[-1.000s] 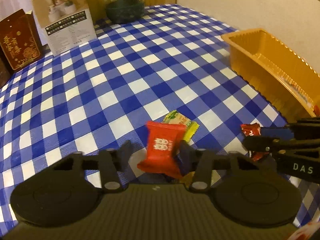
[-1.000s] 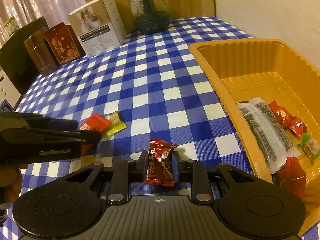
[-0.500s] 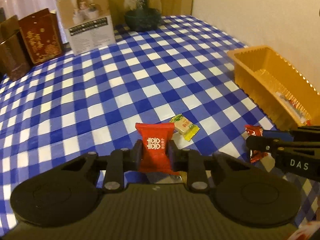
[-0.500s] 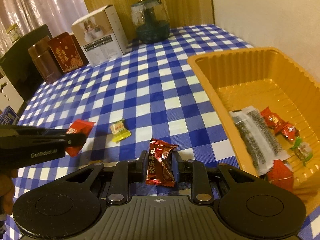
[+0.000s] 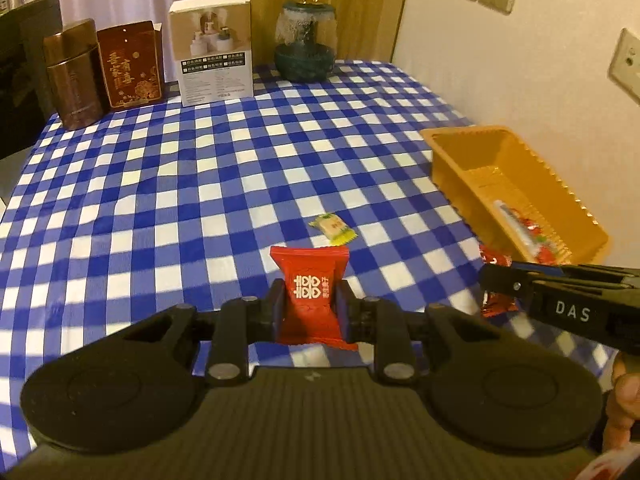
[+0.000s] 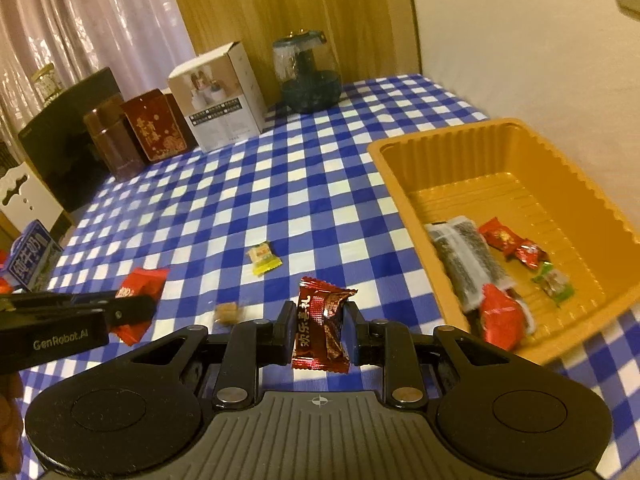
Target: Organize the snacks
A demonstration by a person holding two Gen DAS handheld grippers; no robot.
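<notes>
The worktop (image 5: 168, 208) carries a blue-and-white checked cloth that fills most of both views; along its far edge stand a white carton (image 5: 214, 46), a dark red box (image 5: 130, 64), a brown canister (image 5: 72, 76) and a dark green jar (image 5: 306, 46). At the right edge, beside the wall, sits the orange tray (image 6: 404, 184), its long axis running away from the cameras; inside it, at the near end, lie a long dark snack bar in clear wrap (image 6: 466, 258), pointing along the tray, and several small red and green sweets. The left tool (image 5: 310, 304) has its jaws pinched nearly together on a red packet (image 5: 310, 284); the packet stands upright between the pads, long axis up and down, its white double-character mark facing the camera and its crimped top edge uppermost, held clear above the cloth. The right tool (image 6: 318, 322) is likewise closed tight on a dark red sweet (image 6: 320, 320); the wrapper stands on end, its printed characters running top to bottom, the twisted upper end flaring toward the tray, and it hangs above the cloth just left of the tray's near corner. On the cloth between the two tools lies a small yellow-green sweet (image 6: 262, 258), flat and set at a slant; a small brown blurred bit (image 6: 230, 314) shows near the right tool's left finger.
</notes>
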